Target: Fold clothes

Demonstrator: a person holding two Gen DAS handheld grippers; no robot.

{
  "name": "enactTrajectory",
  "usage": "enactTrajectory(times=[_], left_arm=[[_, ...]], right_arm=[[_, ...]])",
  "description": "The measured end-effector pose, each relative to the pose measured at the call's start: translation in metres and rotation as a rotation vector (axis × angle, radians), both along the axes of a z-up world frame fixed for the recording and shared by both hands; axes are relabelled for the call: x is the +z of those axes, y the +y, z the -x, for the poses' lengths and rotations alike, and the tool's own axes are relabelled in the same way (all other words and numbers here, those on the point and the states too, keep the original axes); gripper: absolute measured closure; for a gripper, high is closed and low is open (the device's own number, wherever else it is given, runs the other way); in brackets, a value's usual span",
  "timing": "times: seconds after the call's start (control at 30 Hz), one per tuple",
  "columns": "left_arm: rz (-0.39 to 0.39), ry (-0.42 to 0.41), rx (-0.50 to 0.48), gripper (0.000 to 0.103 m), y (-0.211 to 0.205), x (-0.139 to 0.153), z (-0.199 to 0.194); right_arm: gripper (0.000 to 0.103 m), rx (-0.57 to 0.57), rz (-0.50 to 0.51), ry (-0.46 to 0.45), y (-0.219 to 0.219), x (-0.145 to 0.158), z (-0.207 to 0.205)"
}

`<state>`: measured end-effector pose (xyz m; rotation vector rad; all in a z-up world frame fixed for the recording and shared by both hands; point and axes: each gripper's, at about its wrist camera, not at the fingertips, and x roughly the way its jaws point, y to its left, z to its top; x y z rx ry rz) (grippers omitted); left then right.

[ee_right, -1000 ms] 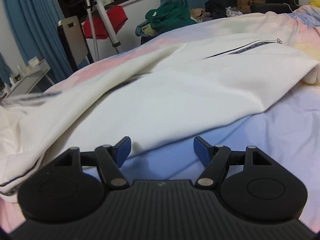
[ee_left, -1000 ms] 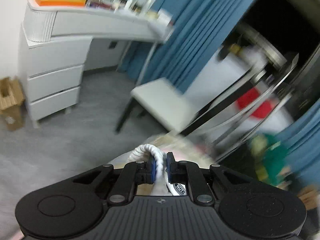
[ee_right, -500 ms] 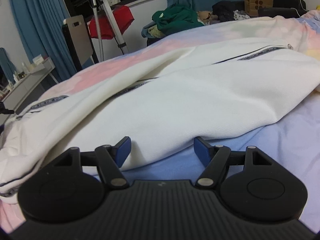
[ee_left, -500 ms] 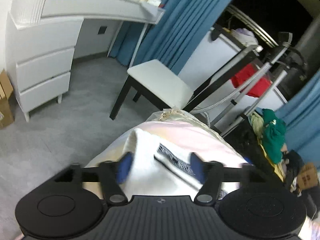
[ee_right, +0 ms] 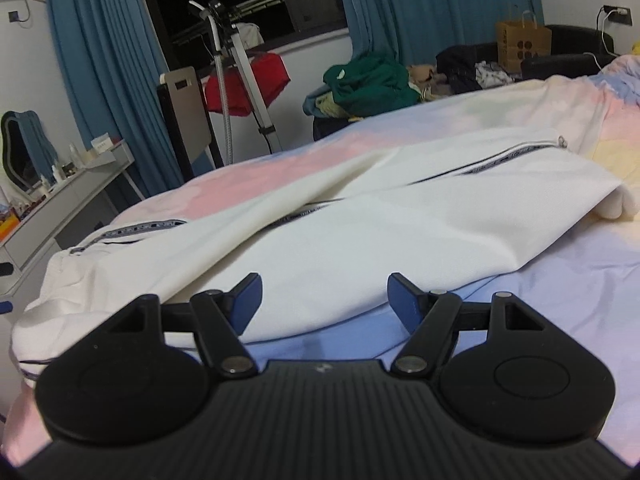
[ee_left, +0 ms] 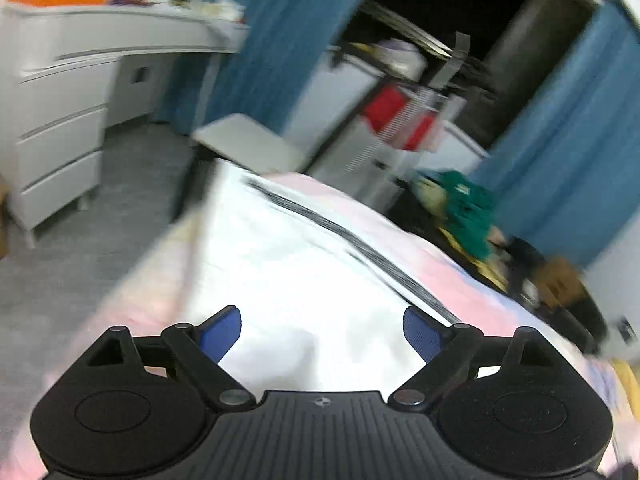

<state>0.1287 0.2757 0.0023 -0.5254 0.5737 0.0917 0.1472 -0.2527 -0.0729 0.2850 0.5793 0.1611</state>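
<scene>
White trousers lie lengthwise on the bed, one end at its edge; both the left gripper and right gripper have jaws spread, empty; that overhanging end could slide off

White trousers cover the middle of the bed, reaching its left edge. Bare sheet lies open along the near edge and toward the right corner. Beyond the far edge, a clothes pile, steamer stand and chair crowd the passage.
</scene>
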Motion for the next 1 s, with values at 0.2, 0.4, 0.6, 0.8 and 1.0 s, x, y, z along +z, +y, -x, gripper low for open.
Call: enactTrajectory(times=[0.2,0.4,0.6,0.8,1.0], left_arm=[[-0.161,-0.02,-0.21,0.014,-0.125,-0.003,-0.012],[-0.415,0.021,-0.349,0.022,-0.234,-0.026,-0.044],[-0.521,0.038,-0.417,0.027,-0.293,-0.059,-0.091],[-0.601,0.061,-0.441,0.029,-0.326,-0.09,-0.146],[-0.651,0.087,-0.385,0.05,-0.349,-0.099,-0.177]], right_arm=[[0.032,-0.034,-0.006,0.007,-0.013,0.001,0.007],[0.032,-0.071,-0.029,0.014,-0.025,0.002,0.009],[0.032,-0.086,-0.079,0.03,-0.032,-0.001,0.001],[0.032,-0.102,-0.127,0.063,-0.041,-0.014,-0.013],[0.032,-0.123,-0.167,0.095,-0.05,-0.026,-0.028]])
